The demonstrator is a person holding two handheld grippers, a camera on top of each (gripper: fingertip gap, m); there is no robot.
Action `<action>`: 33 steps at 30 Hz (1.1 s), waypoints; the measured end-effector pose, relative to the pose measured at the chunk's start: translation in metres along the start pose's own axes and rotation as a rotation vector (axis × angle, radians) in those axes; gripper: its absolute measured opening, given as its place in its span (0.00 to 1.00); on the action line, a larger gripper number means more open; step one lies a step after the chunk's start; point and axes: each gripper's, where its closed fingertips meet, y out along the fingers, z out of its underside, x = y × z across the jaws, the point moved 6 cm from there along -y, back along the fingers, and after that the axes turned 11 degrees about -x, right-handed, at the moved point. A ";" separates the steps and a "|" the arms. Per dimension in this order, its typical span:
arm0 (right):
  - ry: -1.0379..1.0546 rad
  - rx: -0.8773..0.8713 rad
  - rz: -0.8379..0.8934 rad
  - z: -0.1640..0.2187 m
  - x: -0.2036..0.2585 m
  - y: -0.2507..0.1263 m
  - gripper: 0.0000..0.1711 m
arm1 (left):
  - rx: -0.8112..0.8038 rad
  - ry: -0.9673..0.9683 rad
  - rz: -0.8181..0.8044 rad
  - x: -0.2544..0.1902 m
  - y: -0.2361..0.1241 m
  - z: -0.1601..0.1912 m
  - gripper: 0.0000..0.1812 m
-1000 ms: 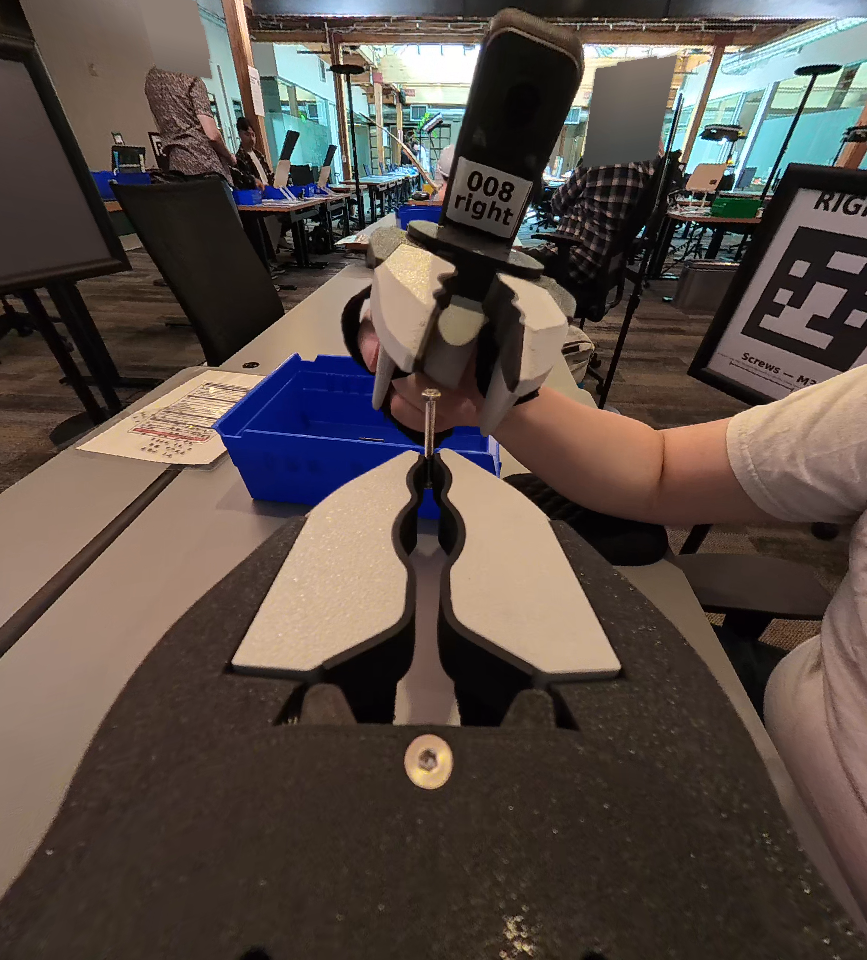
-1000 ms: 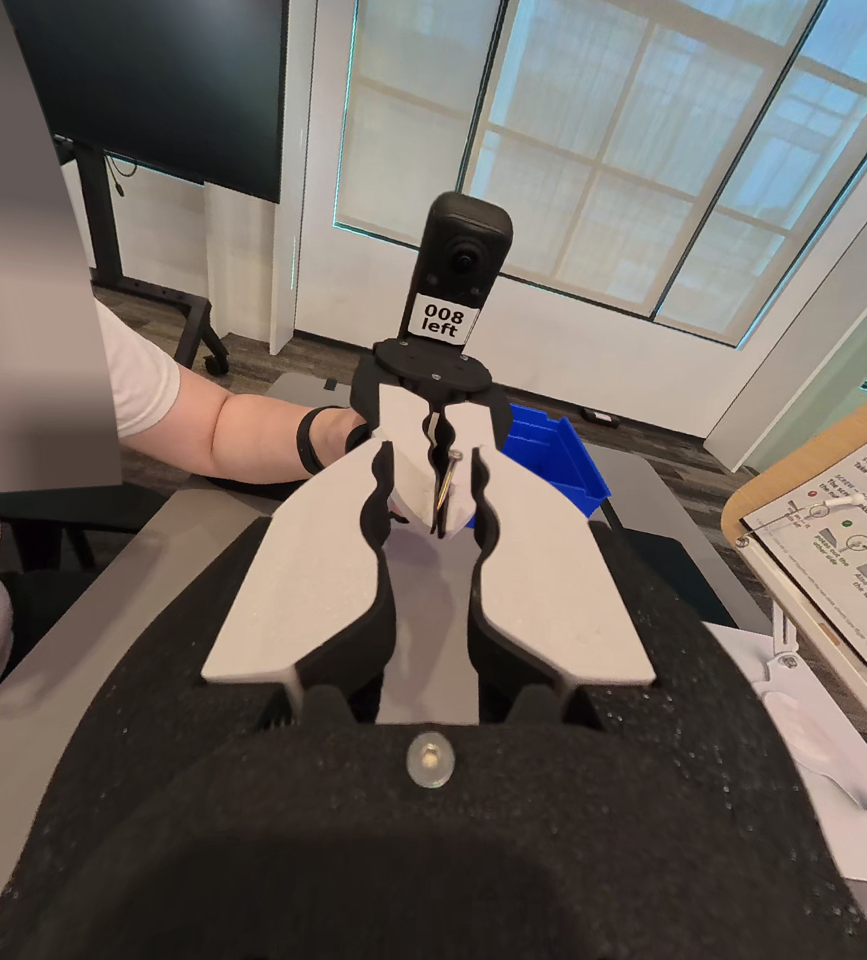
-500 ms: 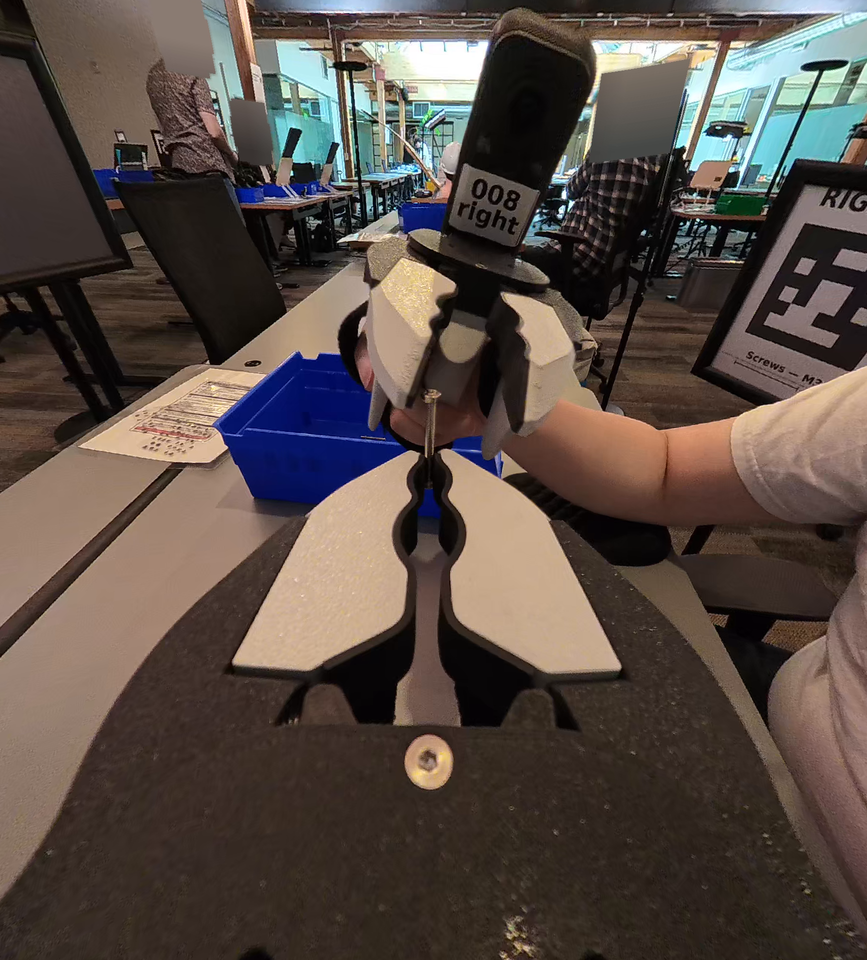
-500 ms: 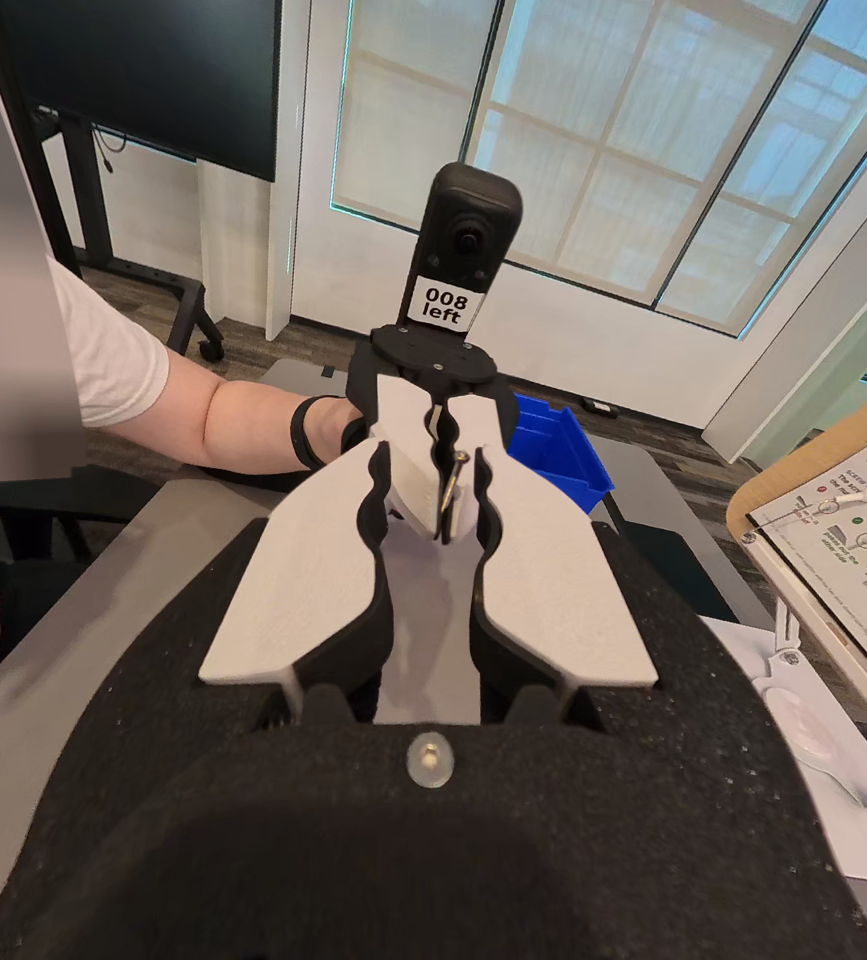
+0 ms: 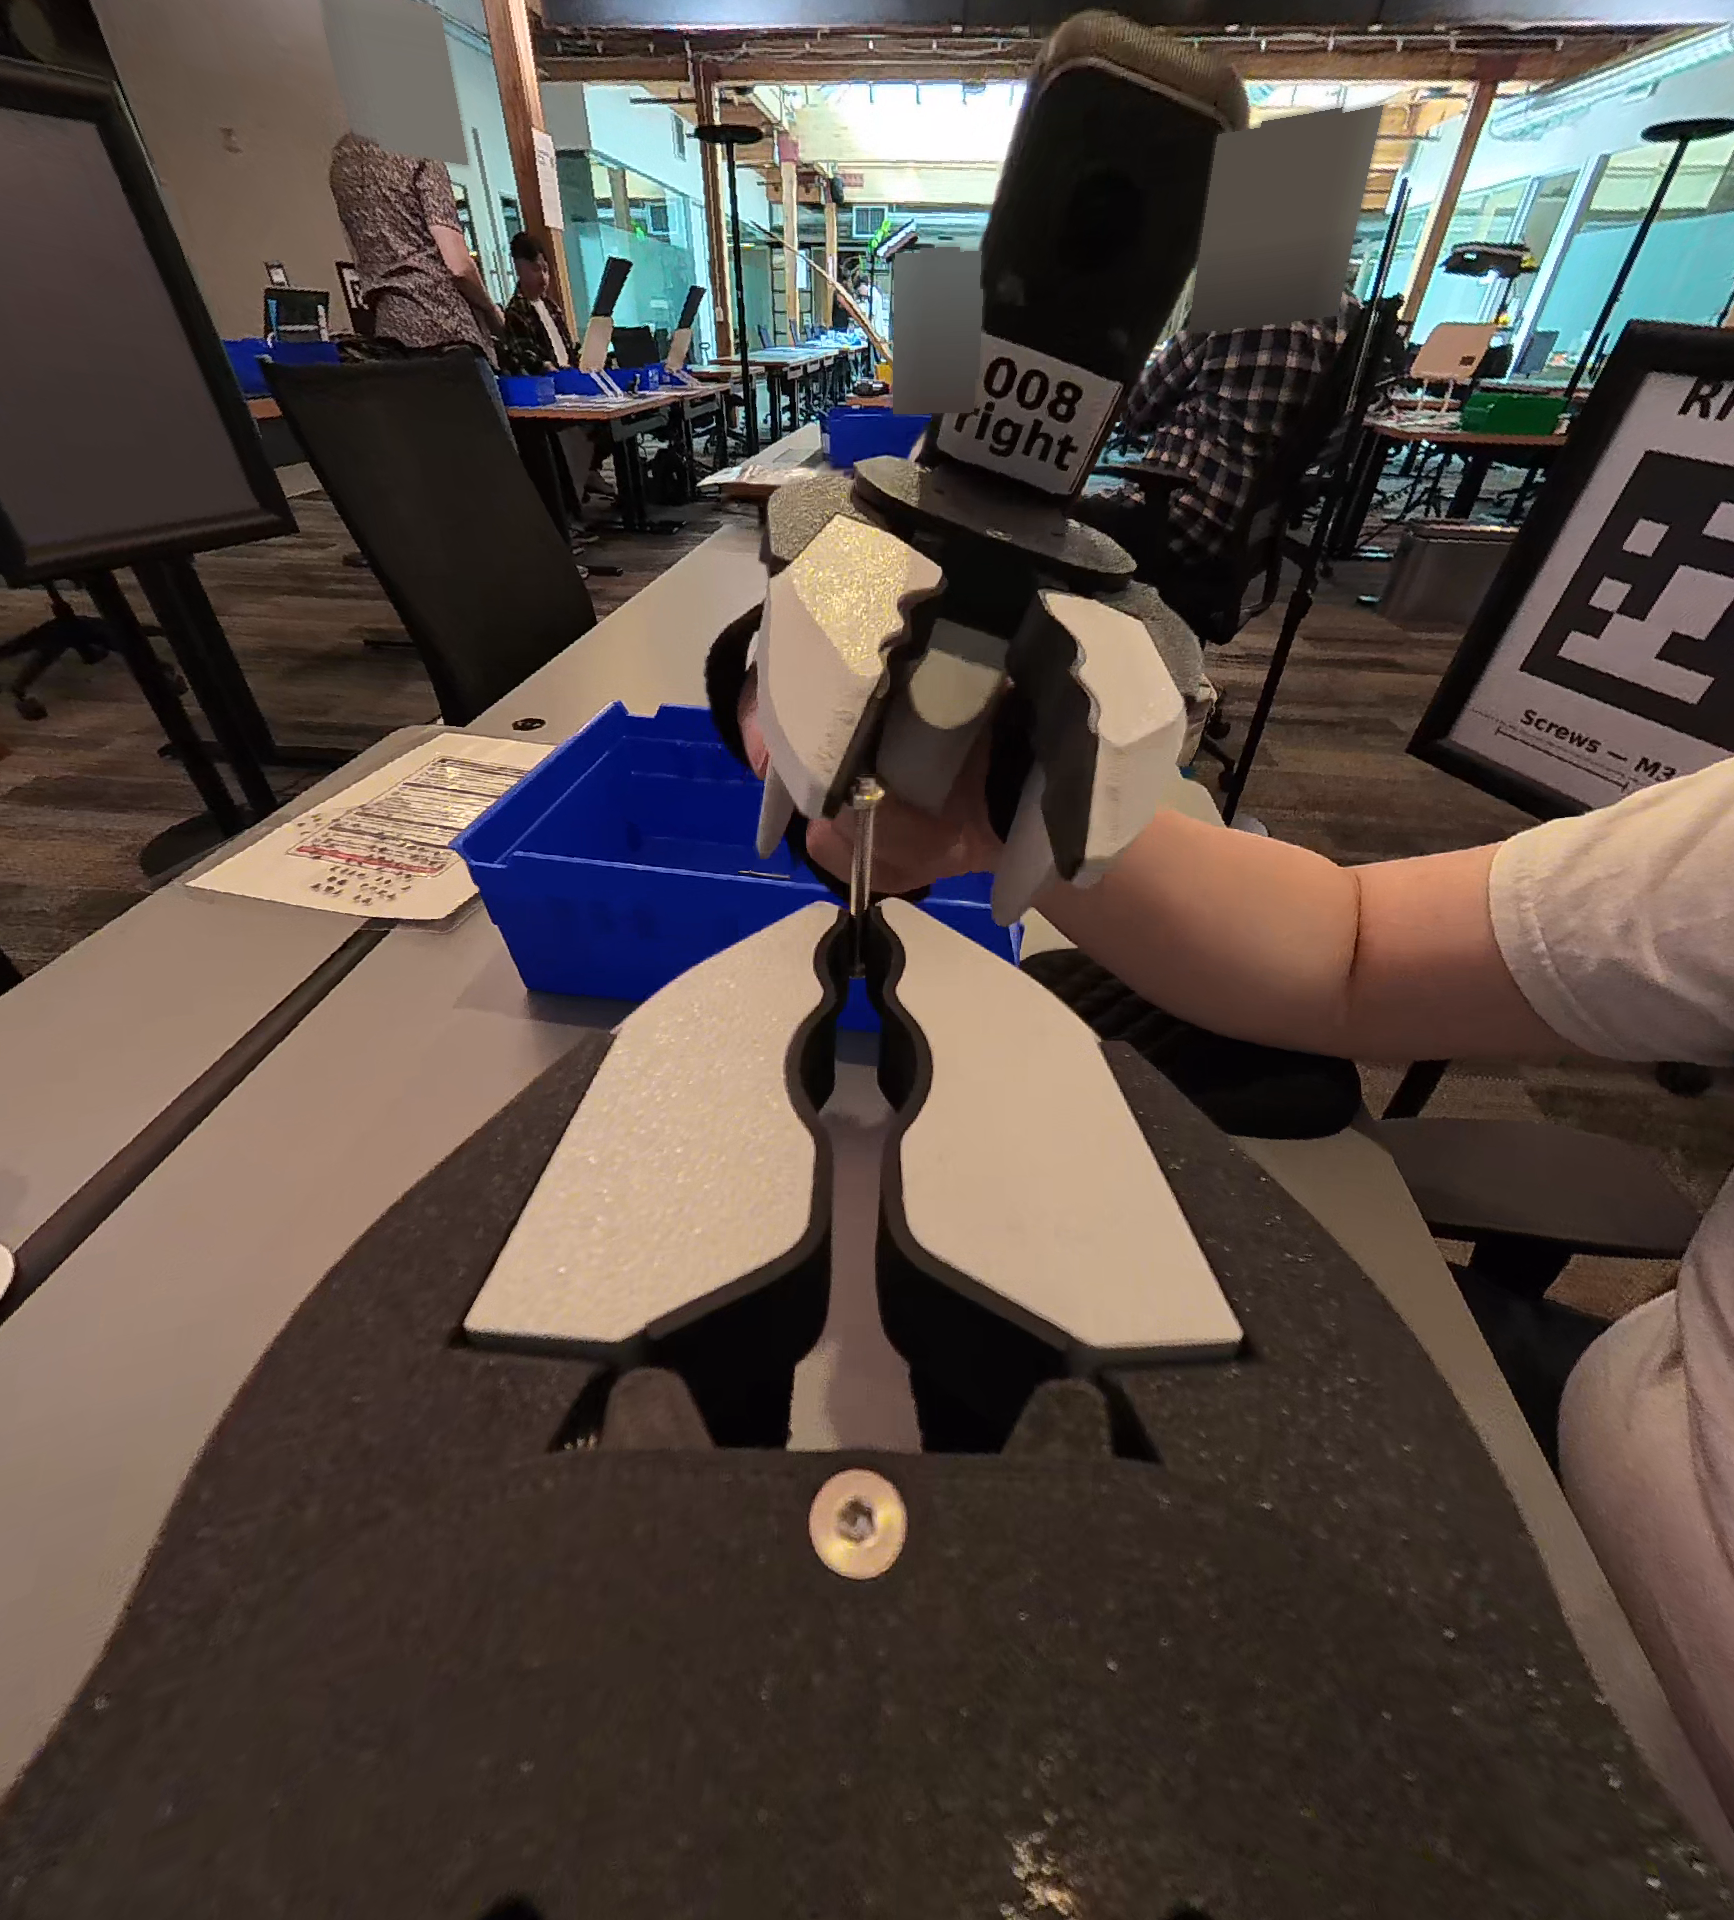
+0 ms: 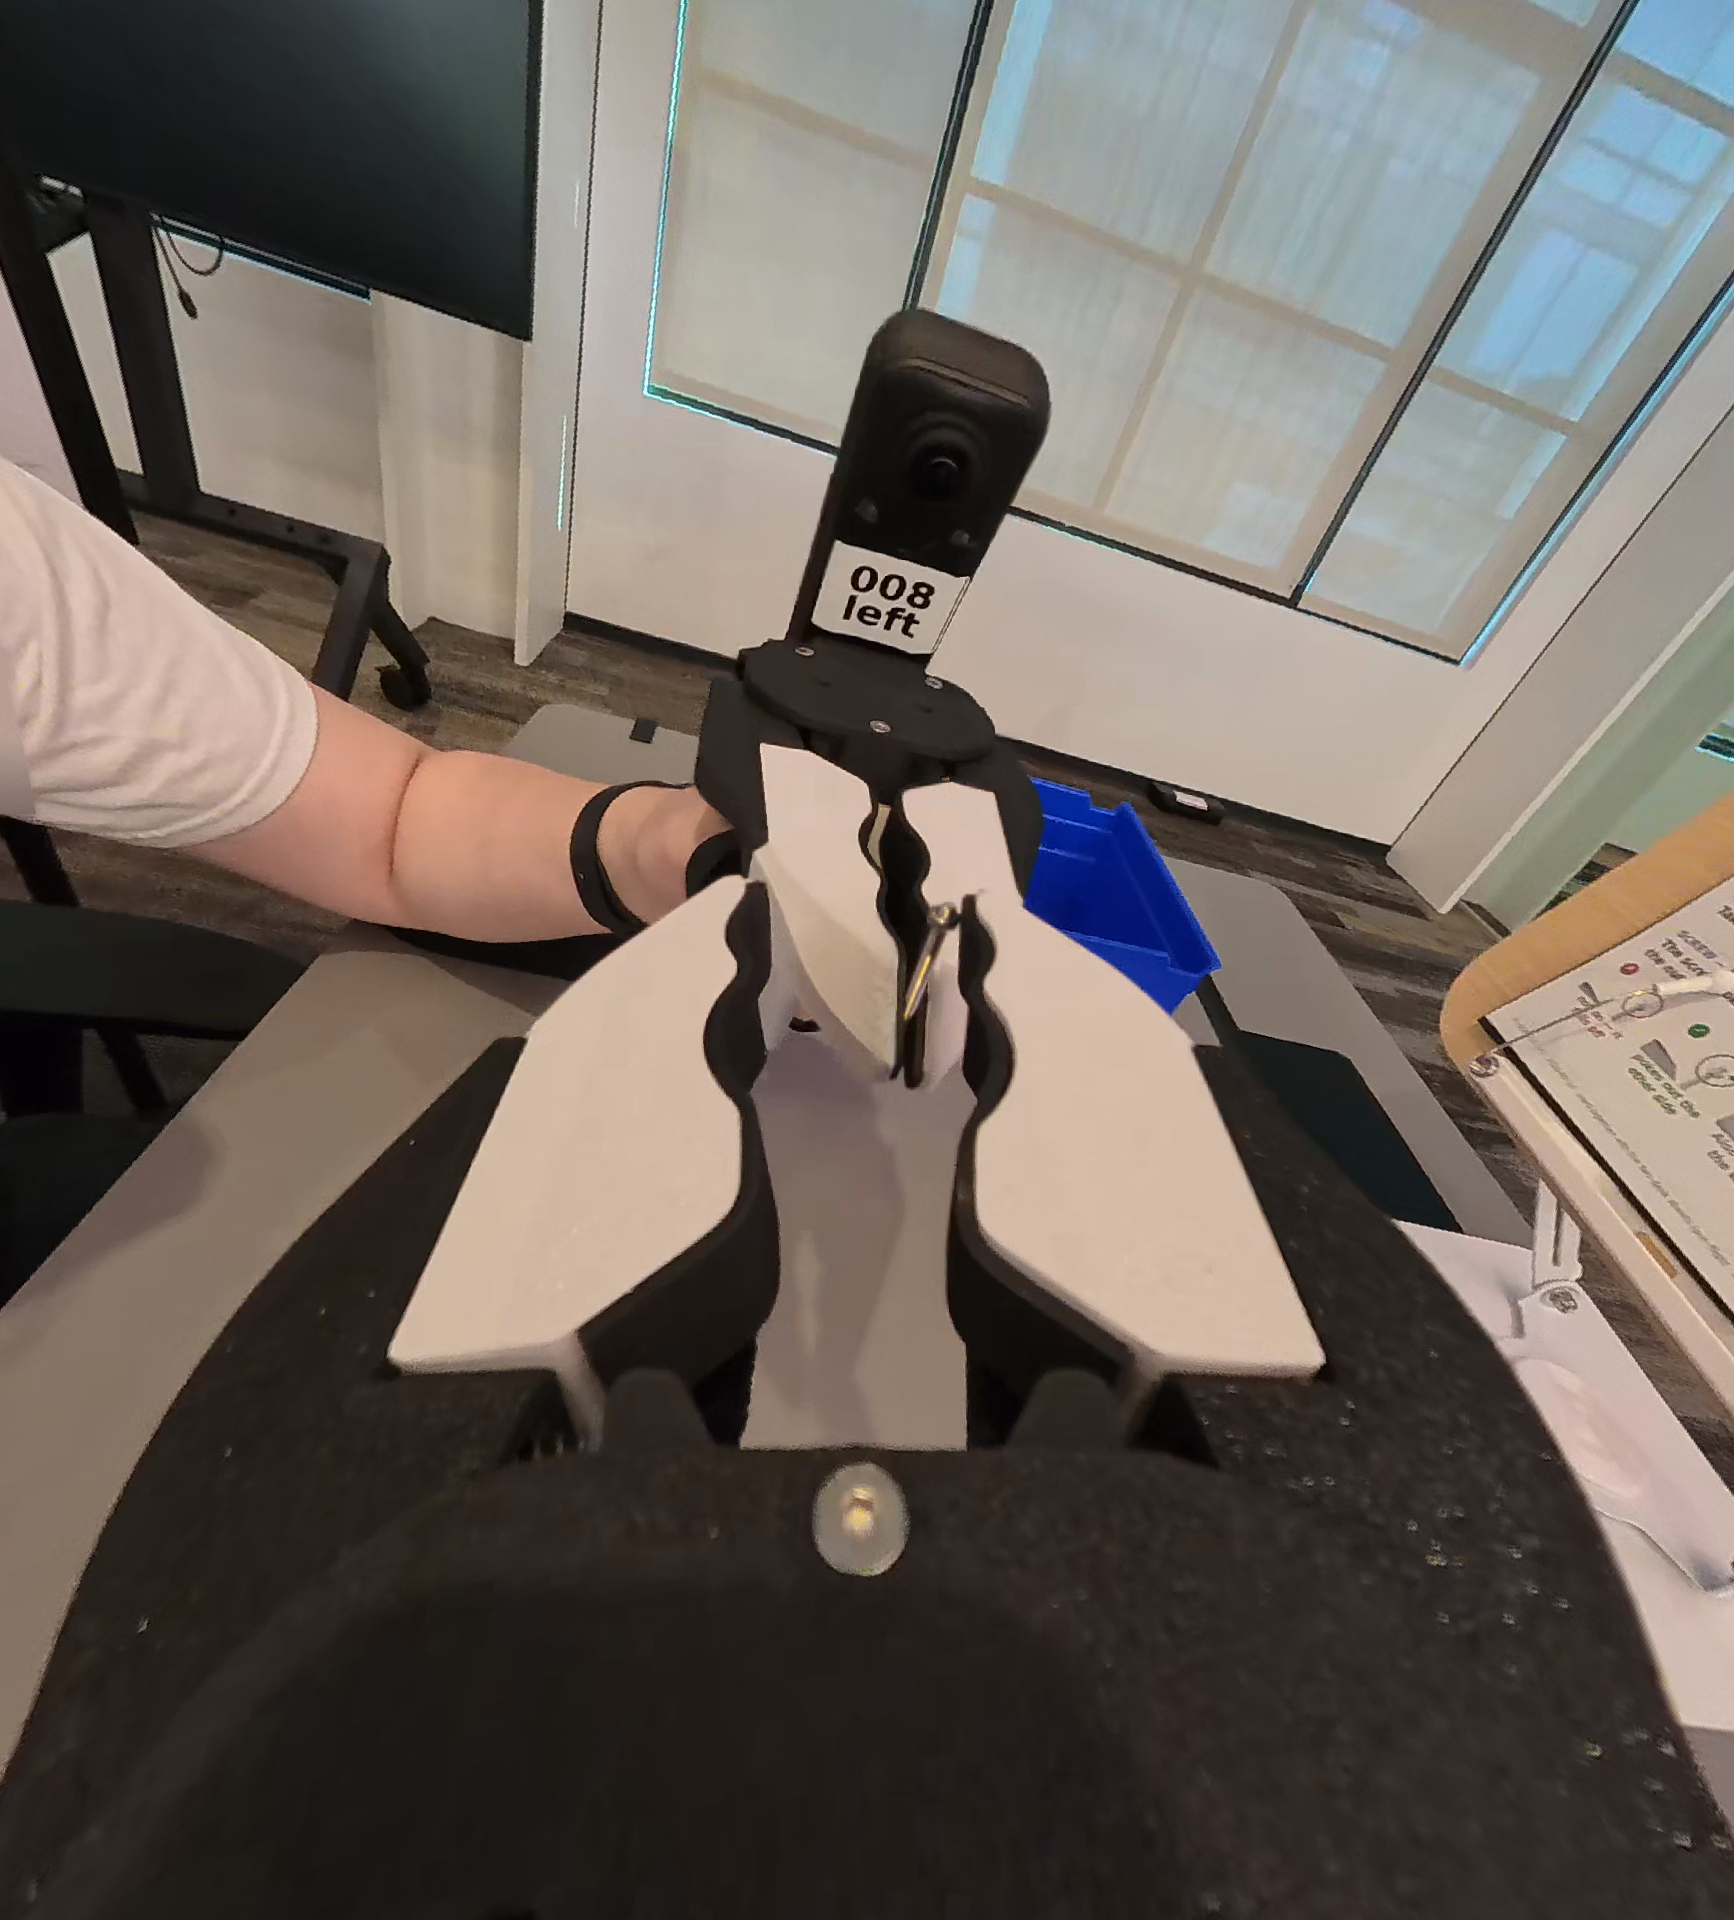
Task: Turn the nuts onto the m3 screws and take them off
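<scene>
Paper sheet (image 5: 380, 834) beside blue bin (image 5: 634, 862)

— Seen, one M3 screw (image 5: 861, 871): thin, silvery, long-shanked, small head at the top, standing nearly upright.

— Held how?

— Pinched by its lower end at the tips of the left gripper (image 5: 858, 928), fingers closed on it. Head up beside the inner edge of one finger of the right gripper (image 5: 889, 873), whose fingers stand apart; touching or not, cannot tell.

— And from the right wrist view?

— Same screw (image 6: 923, 961), tilted, between the right gripper's (image 6: 858, 914) fingertips, nearer one finger. Nut too small to make out.
</scene>
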 end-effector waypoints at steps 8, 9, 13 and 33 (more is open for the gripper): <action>0.031 -0.038 0.047 -0.002 -0.006 0.000 0.21 | -0.017 -0.019 0.007 0.001 -0.002 -0.002 0.01; 0.027 -0.026 0.038 0.000 -0.004 0.003 0.22 | -0.012 -0.012 0.005 0.000 -0.001 -0.001 0.01; -0.006 -0.003 0.030 0.001 -0.001 0.003 0.22 | -0.020 -0.008 -0.014 0.003 -0.004 -0.004 0.01; 0.009 -0.042 0.066 -0.007 -0.002 0.002 0.20 | -0.043 -0.023 -0.006 0.002 -0.006 -0.008 0.01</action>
